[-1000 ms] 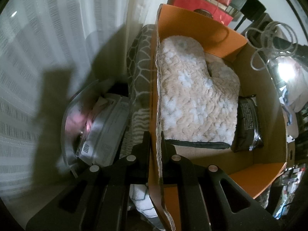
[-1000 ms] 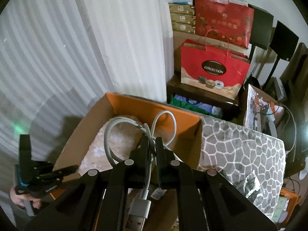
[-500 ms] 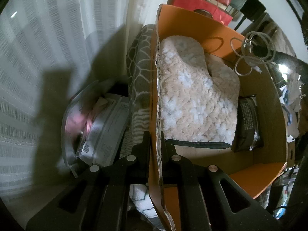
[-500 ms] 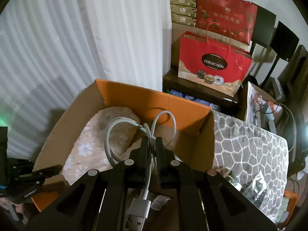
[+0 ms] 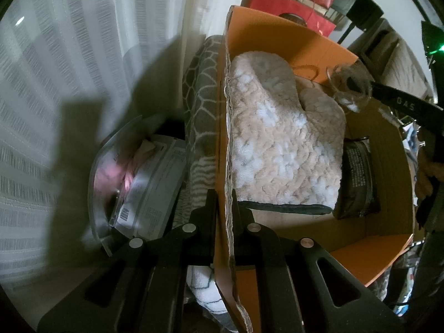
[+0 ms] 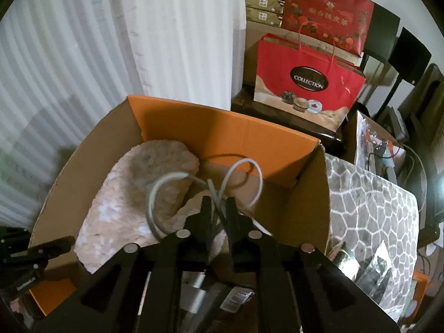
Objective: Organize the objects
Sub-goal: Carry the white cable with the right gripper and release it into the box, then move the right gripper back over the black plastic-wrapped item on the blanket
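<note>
An open cardboard box with orange flaps [image 5: 277,36] [image 6: 222,122] holds a fluffy beige slipper [image 5: 280,138] [image 6: 133,194] and a dark packet [image 5: 358,177]. My left gripper [image 5: 223,199] is shut on the box's near wall. My right gripper [image 6: 217,208] has its jaws slightly apart with a coiled white USB cable [image 6: 166,188] between them, over the inside of the box. In the left wrist view the cable [image 5: 349,88] hangs blurred from the right gripper above the slipper's far end.
A grey patterned cloth [image 6: 369,194] covers the surface beside the box, with foil packets [image 6: 371,263] on it. Red gift bags [image 6: 308,83] and stacked boxes stand behind. White curtains [image 6: 83,55] hang on the left. A clear bin with papers [image 5: 144,183] sits left of the box.
My right gripper has moved forward and down over the box with the cable, and its jaws have parted a little. The left gripper has not moved.
</note>
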The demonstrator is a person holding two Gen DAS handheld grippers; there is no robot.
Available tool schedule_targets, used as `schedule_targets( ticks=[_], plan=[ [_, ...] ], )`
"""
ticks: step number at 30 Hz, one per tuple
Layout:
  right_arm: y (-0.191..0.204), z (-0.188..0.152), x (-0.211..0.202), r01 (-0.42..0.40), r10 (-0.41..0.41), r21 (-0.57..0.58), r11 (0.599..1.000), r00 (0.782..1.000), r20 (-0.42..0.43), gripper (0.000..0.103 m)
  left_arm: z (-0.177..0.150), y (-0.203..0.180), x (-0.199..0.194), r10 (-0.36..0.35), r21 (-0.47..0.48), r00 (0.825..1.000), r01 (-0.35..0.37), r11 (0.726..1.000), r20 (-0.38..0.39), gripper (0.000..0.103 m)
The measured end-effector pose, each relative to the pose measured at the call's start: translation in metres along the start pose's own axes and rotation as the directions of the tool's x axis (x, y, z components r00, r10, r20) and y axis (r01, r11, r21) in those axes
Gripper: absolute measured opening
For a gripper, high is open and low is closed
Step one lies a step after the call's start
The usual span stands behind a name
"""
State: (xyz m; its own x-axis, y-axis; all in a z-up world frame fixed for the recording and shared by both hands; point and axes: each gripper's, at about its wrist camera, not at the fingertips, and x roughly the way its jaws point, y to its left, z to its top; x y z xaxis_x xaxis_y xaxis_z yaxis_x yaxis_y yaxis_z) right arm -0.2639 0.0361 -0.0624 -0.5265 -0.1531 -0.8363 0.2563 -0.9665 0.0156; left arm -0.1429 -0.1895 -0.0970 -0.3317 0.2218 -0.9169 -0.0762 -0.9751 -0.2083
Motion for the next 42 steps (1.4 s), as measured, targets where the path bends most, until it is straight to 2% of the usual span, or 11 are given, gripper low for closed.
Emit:
schedule_targets(
  ticks=[1, 3, 5, 10, 14, 20, 23, 31, 42],
  plan=[
    [0.0, -0.001, -0.002, -0.003, 0.003, 0.0, 1.0, 1.0, 0.003, 0.012, 0.0, 0.0, 0.0, 0.0, 0.0, 1.0, 0.0, 1.0, 0.0, 0.006],
    [0.001, -0.002, -0.005, -0.002, 0.002, -0.005, 1.0, 1.0, 0.01, 0.02, 0.0, 0.0, 0.0, 0.0, -0.001, 1.0, 0.0, 1.0, 0.0, 0.006],
    [0.002, -0.002, -0.009, -0.003, 0.003, -0.003, 1.0, 1.0, 0.022, 0.036, 0.0, 0.0, 0.0, 0.001, 0.0, 1.0, -0.001, 1.0, 0.0, 0.006],
    [0.0, -0.004, -0.022, 0.001, -0.001, 0.005, 1.0, 0.999, 0.05, 0.044, 0.0, 0.0, 0.0, 0.001, 0.0, 1.0, -0.001, 1.0, 0.0, 0.006],
    [-0.002, -0.007, -0.036, 0.022, -0.022, 0.002, 1.0, 0.996, 0.084, 0.06, 0.0, 0.0, 0.0, 0.003, -0.001, 1.0, -0.003, 1.0, 0.0, 0.006],
    [-0.015, -0.015, -0.054, 0.017, -0.02, 0.027, 0.999, 0.993, 0.113, 0.076, 0.0, -0.001, 0.0, 0.003, -0.001, 1.0, -0.003, 1.0, 0.0, 0.006],
    [-0.022, -0.02, -0.063, 0.04, -0.043, 0.032, 0.999, 0.991, 0.13, 0.079, 0.0, 0.0, 0.0, 0.003, -0.001, 1.0, -0.003, 1.0, 0.0, 0.006],
    [-0.043, -0.037, -0.087, 0.059, -0.068, 0.067, 0.996, 0.985, 0.156, 0.079, 0.0, -0.001, 0.0, 0.003, -0.003, 1.0, -0.003, 1.0, 0.001, 0.006],
    [-0.08, -0.065, -0.108, 0.073, -0.088, 0.114, 0.991, 0.986, 0.142, 0.079, -0.001, 0.0, 0.002, 0.007, -0.002, 1.0, -0.007, 1.0, 0.002, 0.006]
  ],
)
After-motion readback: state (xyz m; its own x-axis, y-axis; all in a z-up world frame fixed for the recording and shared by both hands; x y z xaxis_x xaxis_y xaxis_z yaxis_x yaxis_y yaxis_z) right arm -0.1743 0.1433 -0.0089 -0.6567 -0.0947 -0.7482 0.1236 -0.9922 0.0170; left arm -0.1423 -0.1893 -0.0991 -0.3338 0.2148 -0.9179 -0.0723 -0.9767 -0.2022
